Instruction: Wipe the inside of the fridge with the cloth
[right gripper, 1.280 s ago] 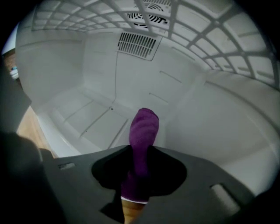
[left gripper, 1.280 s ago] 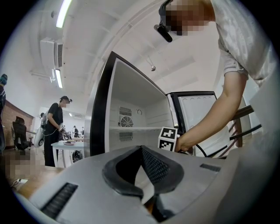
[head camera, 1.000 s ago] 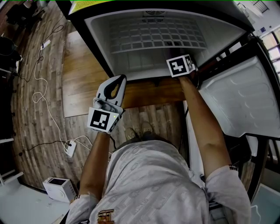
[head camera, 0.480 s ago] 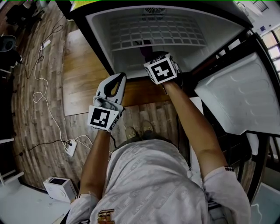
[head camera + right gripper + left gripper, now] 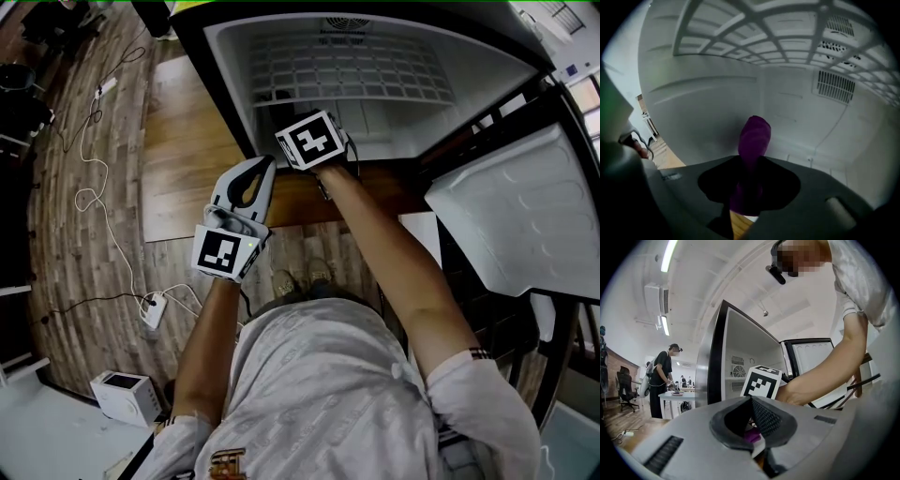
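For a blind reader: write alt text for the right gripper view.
The right gripper is shut on a purple cloth sticking up from its jaws inside the fridge. A grid shelf runs overhead, with a vent on the back wall.

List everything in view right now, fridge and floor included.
fridge: one, black outside, white inside, open ahead.
wire shelf: one, white, inside the fridge.
fridge door: one, white liner, swung open at right.
cloth: one, purple, inside the fridge.
power strip: one, white, with cables on the wood floor at left.
box-like device: one, white, lower left.
bystander: one, dark clothes, beyond the fridge.
left gripper: grey-white, jaws together, outside the fridge.
right gripper: inside the fridge, shut on the cloth.
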Demonstrator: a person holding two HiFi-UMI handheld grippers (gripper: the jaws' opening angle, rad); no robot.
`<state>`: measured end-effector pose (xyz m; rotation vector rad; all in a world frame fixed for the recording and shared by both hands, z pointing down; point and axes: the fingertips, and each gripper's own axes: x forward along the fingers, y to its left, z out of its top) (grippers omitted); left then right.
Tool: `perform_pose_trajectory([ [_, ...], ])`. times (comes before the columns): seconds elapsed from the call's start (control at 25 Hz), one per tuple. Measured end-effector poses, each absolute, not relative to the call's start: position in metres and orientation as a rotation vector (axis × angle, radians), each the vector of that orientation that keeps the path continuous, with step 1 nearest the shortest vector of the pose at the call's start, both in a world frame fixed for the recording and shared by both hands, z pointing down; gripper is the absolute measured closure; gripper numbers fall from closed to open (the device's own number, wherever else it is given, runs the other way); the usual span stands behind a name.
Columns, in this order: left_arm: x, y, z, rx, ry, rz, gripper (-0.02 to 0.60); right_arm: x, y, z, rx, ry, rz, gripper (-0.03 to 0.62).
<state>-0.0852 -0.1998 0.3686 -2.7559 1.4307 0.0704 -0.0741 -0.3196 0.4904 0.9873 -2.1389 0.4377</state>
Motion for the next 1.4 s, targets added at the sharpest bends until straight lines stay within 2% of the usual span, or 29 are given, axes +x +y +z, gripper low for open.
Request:
perform_pose_trajectory([
  [0.6, -0.09, -0.204, 0.376, -2.754, 1.466, 0.051, 0.581, -0.083, -0.331, 0.521, 0.862, -2.076, 0.326, 0.482],
  [1.4, -0.062, -0.208, 0.381, -2.798, 1.391, 0.048, 0.582, 0.074, -0.365, 0.517, 1.14, -1.883, 0.363, 0.482],
])
